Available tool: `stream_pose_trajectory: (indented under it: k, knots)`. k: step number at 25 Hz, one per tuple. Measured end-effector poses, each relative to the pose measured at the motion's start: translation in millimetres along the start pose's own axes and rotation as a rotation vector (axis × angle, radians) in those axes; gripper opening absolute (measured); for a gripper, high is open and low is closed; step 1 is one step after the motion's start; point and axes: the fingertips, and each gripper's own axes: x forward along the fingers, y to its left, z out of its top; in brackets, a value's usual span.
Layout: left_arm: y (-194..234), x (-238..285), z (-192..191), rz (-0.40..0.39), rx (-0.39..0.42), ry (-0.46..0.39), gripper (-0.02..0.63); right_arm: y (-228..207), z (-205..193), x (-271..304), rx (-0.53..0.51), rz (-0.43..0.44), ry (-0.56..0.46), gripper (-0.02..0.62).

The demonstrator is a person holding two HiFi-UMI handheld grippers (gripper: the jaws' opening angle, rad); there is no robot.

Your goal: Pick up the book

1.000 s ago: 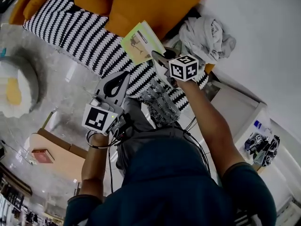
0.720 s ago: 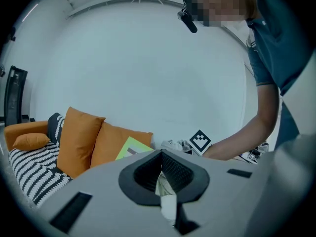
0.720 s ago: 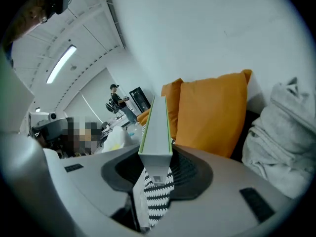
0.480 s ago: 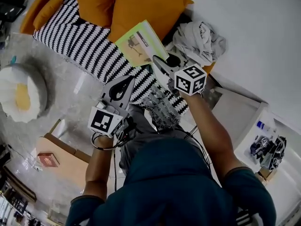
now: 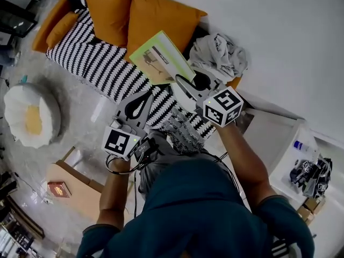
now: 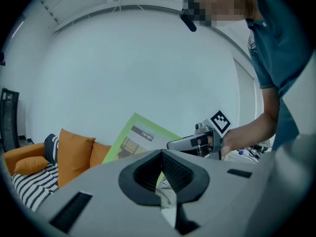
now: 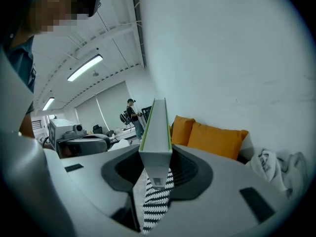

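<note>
The book [image 5: 160,58] has a light green cover with a picture on it and hangs in the air above the striped sofa. My right gripper [image 5: 184,84] is shut on its lower corner. In the right gripper view the book [image 7: 156,132] stands edge-on, clamped between the dark pads. My left gripper [image 5: 146,94] hovers lower left of the book, apart from it, shut, with nothing in it. From the left gripper view the book [image 6: 140,135] tilts in front of the white wall, and the right gripper [image 6: 190,143] grips it from the right.
The sofa with the black-and-white striped cover [image 5: 97,52] carries orange cushions [image 5: 156,15] and a crumpled grey cloth [image 5: 220,52]. A round white pouf [image 5: 29,117] lies left, a low wooden table [image 5: 75,181] lower left, a white cabinet [image 5: 269,133] right. A person [image 7: 131,113] stands far off.
Both grippers have risen, the right one more. The book has gone up with it, away from the sofa, and now shows more of its cover.
</note>
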Motion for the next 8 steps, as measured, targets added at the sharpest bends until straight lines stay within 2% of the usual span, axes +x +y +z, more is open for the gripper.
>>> stream_pose_trajectory:
  k: [8]
  knots:
    - [-36,7,26,0.002,0.01,0.003,0.003,12,41,-57,-0.016,0.016,-0.09,0.153]
